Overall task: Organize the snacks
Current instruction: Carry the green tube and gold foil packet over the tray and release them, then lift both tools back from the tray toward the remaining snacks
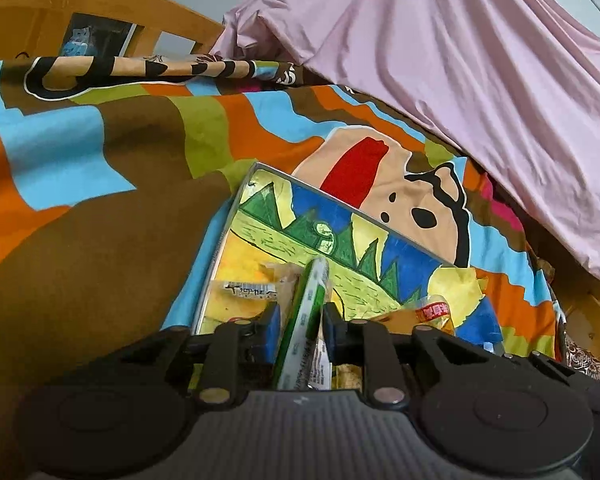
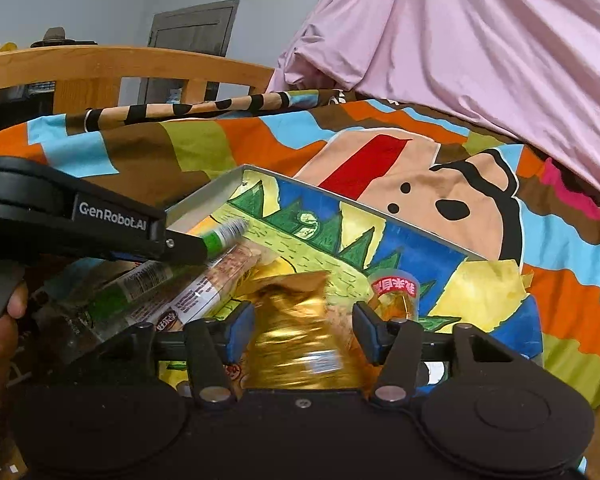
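Both claws over the painted box, each with a snack packet between its pads.

Nearest, my left claw (image 1: 302, 322) stands narrowly parted with a green-and-white stick packet (image 1: 306, 316) on edge between the pads, leaning on one – firm grip or not, I cannot tell. My right claw (image 2: 304, 322) stands about half open around a gold foil packet (image 2: 300, 328), blurred, with a gap at each pad. Both hang over the near end of the painted box (image 2: 204, 200); inside it lie a brown sausage-type packet (image 2: 220, 276) and a red-labelled clear packet (image 2: 396, 292). Beyond the box – a patterned bedspread (image 1: 120, 152), then a pink sheet (image 1: 460, 60) and a wooden bedframe (image 2: 132, 62).
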`<state>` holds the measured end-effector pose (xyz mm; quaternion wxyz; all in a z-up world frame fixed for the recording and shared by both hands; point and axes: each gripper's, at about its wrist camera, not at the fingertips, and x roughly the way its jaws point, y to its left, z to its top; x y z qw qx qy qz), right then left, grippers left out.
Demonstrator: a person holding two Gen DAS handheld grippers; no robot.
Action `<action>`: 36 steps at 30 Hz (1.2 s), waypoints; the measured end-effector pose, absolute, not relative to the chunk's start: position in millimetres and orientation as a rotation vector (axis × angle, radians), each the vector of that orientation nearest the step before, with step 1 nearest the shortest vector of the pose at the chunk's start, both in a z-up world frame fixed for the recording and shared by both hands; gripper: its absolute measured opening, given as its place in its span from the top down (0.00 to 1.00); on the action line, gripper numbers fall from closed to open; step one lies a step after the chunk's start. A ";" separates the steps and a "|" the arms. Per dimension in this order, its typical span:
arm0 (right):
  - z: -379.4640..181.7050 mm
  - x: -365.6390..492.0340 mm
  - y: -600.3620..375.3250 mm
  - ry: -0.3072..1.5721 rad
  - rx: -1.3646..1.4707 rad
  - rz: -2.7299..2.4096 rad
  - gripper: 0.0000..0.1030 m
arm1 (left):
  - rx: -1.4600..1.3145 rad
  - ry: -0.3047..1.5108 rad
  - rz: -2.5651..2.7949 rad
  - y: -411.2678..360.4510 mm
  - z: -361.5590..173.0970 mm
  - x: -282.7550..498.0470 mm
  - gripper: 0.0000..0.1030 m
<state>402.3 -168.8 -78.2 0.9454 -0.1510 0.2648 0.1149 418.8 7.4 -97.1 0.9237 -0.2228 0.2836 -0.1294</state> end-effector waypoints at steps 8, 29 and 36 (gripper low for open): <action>-56.9 385.5 -181.1 0.495 -0.262 0.209 0.22 | -0.454 0.529 -0.272 9.7 -74.6 404.7 0.43; 40.2 238.0 -240.8 0.262 -0.093 0.161 0.01 | -0.265 0.313 -0.195 6.3 12.6 250.2 0.01; 44.9 183.2 -251.0 0.277 -0.092 0.146 0.01 | -0.224 0.315 -0.166 1.7 9.3 193.8 0.00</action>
